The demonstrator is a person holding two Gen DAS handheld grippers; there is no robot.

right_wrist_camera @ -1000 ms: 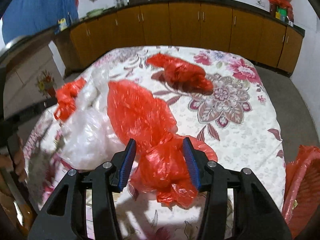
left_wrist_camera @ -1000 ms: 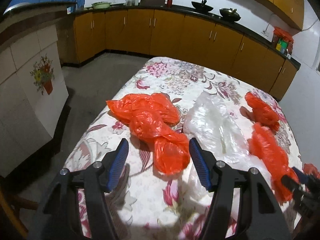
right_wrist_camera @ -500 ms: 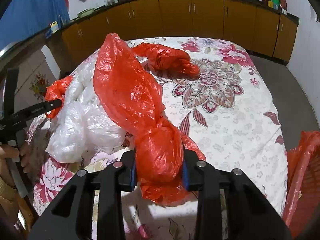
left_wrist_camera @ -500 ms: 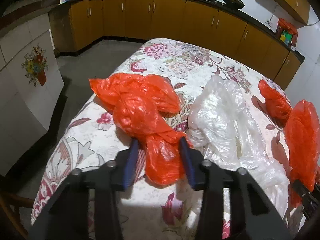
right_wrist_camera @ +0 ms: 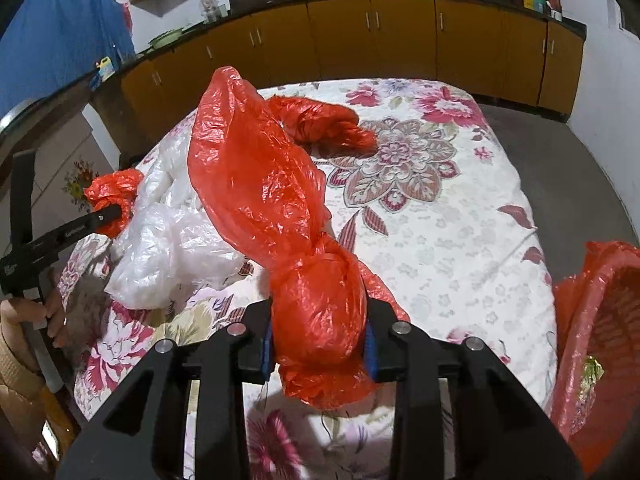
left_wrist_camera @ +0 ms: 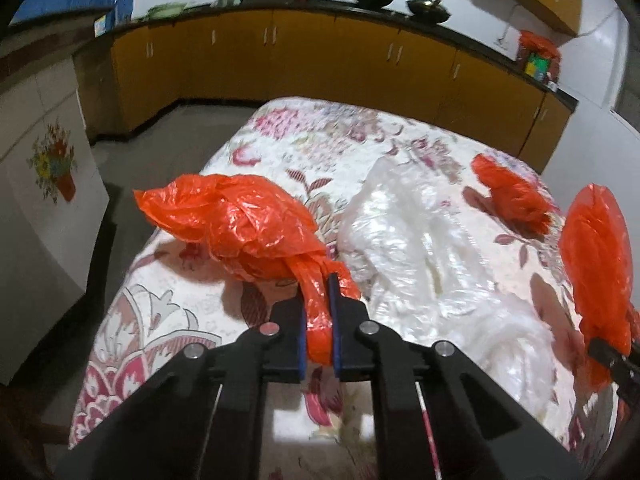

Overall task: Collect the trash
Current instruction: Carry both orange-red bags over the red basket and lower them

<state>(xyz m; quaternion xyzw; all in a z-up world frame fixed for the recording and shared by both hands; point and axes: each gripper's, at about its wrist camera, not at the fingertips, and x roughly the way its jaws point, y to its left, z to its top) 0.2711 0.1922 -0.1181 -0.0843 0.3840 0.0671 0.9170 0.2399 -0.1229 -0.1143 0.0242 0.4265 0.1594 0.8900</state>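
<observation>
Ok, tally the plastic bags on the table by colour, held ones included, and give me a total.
Orange-red bags: 3, namely one in the left gripper, one in the right gripper, one lying loose on the table.
Clear-white bags: 1 crumpled heap; whether it is more than one bag cannot be told.
Total: 4.

I see the floral-cloth table (right_wrist_camera: 460, 240) with the crumpled clear plastic sheet (left_wrist_camera: 420, 240) between the two red plastic bags I hold: one (left_wrist_camera: 248, 220) left of it, one (right_wrist_camera: 256, 184) right. A third red bag (right_wrist_camera: 320, 124) lies behind them, a red woven basket (right_wrist_camera: 608, 320) at the table's right edge.
</observation>
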